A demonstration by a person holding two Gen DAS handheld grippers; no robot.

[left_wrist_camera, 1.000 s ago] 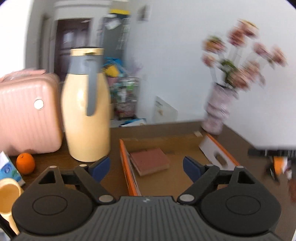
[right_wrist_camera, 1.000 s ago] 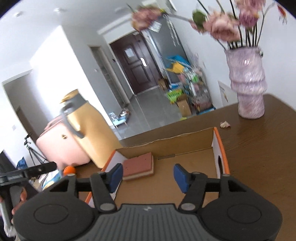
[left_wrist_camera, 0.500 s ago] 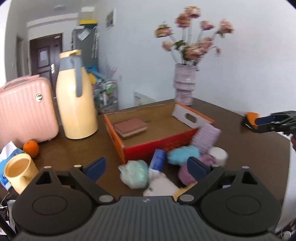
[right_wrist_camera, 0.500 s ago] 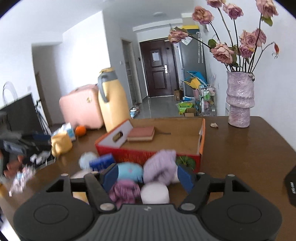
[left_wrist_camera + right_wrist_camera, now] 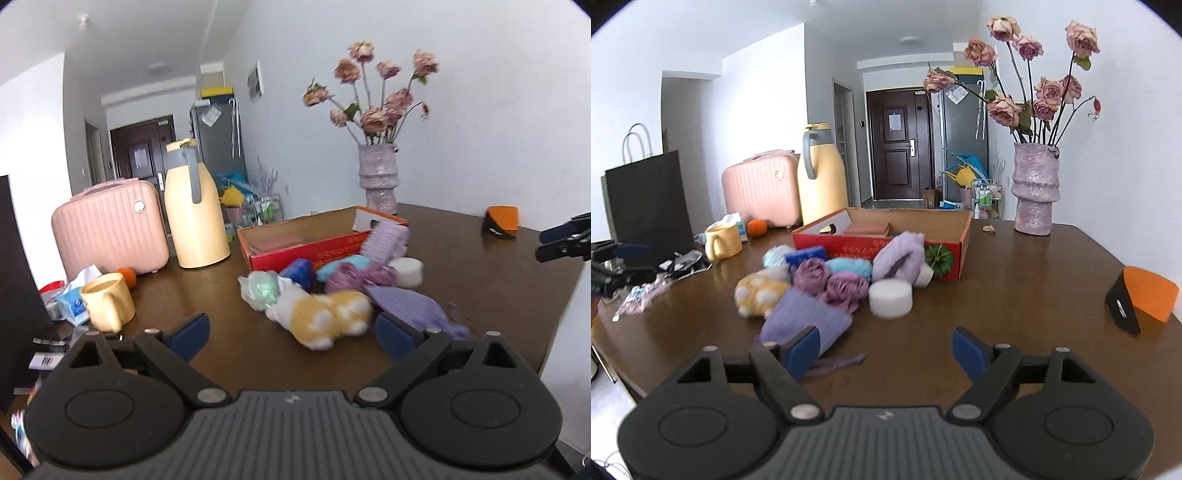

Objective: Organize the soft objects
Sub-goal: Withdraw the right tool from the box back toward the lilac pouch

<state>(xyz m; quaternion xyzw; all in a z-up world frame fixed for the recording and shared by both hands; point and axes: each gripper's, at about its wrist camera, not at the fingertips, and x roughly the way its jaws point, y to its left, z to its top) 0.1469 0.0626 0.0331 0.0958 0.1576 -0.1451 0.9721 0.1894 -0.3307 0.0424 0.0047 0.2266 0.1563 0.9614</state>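
Our left gripper [image 5: 291, 332] stands wide with nothing between its blue pads, hanging over bare brown table [image 5: 461, 266]. Our right gripper [image 5: 886, 349] is spreading its jaws right now, and nothing sits between them either, though its left pad overlaps the edge of a folded lilac cloth [image 5: 805, 317] in the picture; we can't tell whether they touch.

Just past the claws lies the heap of soft things, all out on the tabletop in front of the box. Nearest us is a yellow-and-white plush toy [image 5: 325, 314], beside it a pale green bundle [image 5: 260, 290], then a blue packet [image 5: 299, 271], two purple knitted rolls [image 5: 827, 282], a light blue soft piece [image 5: 849, 266] and a white round sponge [image 5: 890, 298]. A fluffy lilac item [image 5: 899, 254] leans against the front wall of the red cardboard box [image 5: 882, 247]. Inside that box we see only a flat reddish-brown pad [image 5: 868, 229].

Off to the left stand a yellow mug [image 5: 107, 301], a tissue pack [image 5: 75, 299] and an orange [image 5: 756, 227]. Behind them rise a cream thermos jug [image 5: 195, 210] and a pink suitcase [image 5: 107, 229]. On the right edge sits an orange-and-black object [image 5: 1141, 299].

At the far end, a lilac vase [image 5: 1034, 192] holds dried roses against the white wall. Beyond, a hallway runs to a dark door [image 5: 899, 144].
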